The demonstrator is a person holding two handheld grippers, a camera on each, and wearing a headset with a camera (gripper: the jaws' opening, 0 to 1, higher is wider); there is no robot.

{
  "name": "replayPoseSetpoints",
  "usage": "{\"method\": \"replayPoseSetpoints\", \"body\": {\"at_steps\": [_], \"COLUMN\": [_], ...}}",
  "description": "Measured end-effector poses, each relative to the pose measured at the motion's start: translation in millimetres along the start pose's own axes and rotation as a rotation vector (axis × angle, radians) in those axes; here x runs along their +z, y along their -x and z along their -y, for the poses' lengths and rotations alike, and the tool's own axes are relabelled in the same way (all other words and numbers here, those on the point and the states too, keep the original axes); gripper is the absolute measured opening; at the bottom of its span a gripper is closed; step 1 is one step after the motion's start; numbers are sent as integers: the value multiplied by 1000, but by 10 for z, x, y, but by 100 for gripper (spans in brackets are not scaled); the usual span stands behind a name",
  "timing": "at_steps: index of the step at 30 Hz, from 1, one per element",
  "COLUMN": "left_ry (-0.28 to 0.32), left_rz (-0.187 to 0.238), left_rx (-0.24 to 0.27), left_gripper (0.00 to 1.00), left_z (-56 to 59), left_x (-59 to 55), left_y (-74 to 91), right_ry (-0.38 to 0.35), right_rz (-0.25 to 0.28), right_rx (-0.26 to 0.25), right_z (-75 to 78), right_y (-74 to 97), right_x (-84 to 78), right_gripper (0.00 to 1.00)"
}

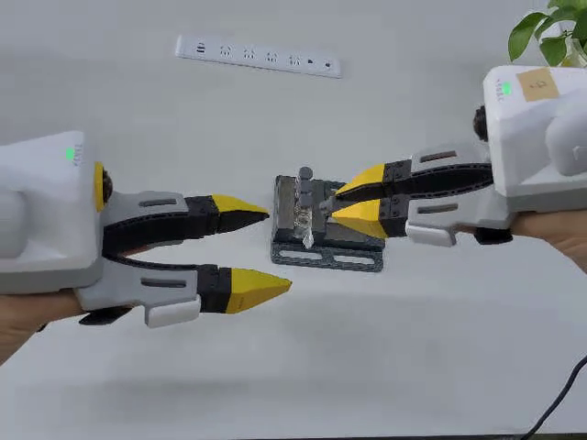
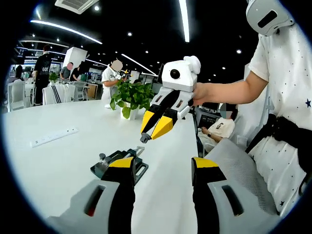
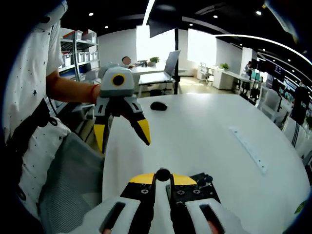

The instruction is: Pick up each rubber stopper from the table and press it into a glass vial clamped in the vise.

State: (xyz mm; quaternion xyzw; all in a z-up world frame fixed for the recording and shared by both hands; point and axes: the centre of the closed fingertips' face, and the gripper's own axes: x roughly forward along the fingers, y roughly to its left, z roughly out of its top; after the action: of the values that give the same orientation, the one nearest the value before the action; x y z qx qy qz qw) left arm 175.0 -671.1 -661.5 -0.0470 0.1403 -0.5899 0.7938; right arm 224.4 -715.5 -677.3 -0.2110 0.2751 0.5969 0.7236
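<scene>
Table [image 1: 275,367] lies wide under both tools. Left gripper [image 1: 277,249] waits aside, fingers apart, likely to leave the approach free. Right gripper [image 1: 336,203] hangs over the vise [image 1: 353,258], where what looks like the glass vial [image 1: 306,235] sits clamped. The right fingers pinch a dark rubber stopper [image 3: 162,174], plain in the right gripper view but barely discernible from the head.

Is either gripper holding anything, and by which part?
Right gripper pinches a dark rubber stopper by its sides at the jaw tips. Left gripper is open, empty.
</scene>
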Motion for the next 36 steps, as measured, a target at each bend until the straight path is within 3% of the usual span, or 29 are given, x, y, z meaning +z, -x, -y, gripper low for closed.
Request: {"method": "replayPoseSetpoints", "body": {"at_steps": [13, 21, 29, 36], "left_ry": [-55, -72, -87, -98], "left_rz": [-68, -72, -82, -88], "left_rx": [85, 123, 141, 154], "left_gripper": [70, 82, 89, 92], "left_z": [-146, -215, -265, -296], "left_x": [-242, -317, -392, -438], "left_y": [25, 50, 74, 91], "right_ry": [4, 73, 125, 139], "right_rz": [-166, -320, -409, -456], "right_rx": [-6, -5, 9, 32], "right_z": [228, 359, 426, 397], "right_y": [-300, -493, -631, -693], "right_x": [-185, -432, -514, -586], "right_gripper": [6, 6, 6, 6]}}
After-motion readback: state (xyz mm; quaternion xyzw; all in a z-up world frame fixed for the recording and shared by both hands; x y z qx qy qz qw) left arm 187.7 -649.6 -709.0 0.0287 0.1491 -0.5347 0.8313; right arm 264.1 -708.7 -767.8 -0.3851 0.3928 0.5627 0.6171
